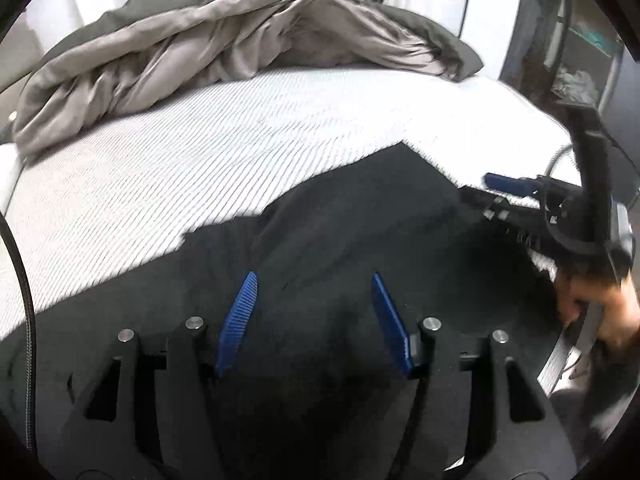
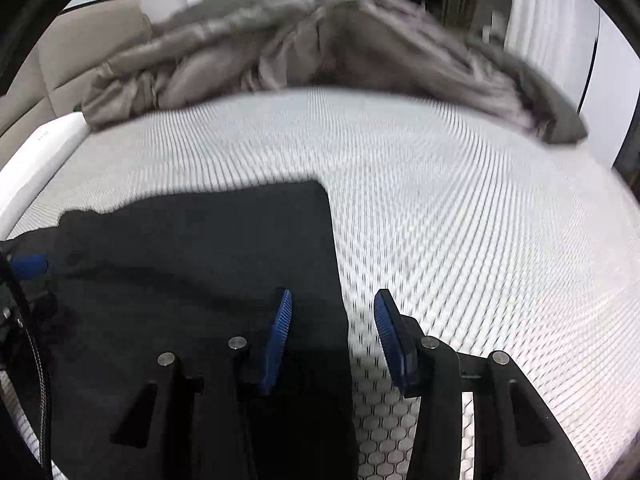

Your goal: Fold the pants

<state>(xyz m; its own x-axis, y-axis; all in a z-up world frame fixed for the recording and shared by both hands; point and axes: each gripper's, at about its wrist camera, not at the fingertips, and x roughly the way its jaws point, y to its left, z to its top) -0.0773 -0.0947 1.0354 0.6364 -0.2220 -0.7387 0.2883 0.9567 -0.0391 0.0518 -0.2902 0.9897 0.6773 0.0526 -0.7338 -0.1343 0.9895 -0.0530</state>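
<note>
Black pants [image 1: 360,232] lie spread on a white patterned mattress [image 1: 160,160]. My left gripper [image 1: 314,277] hovers over the dark cloth with its blue pads apart and open; the fabric shows below them, not pinched. To the right, a hand holds my right gripper [image 1: 493,187] at the pants' edge. In the right wrist view the pants [image 2: 200,260] end in a squared corner, and my right gripper [image 2: 333,293] stands open astride their right edge, one finger over cloth, the other over the mattress [image 2: 480,220]. The left gripper's blue pad [image 2: 28,266] peeks in at the left.
A bunched grey-brown duvet [image 1: 224,40] fills the far end of the bed [image 2: 320,40]. A beige padded headboard [image 2: 80,60] stands at the back left. Dark shelving [image 1: 580,60] rises beyond the bed's right side. A black cable [image 1: 20,280] hangs at the left.
</note>
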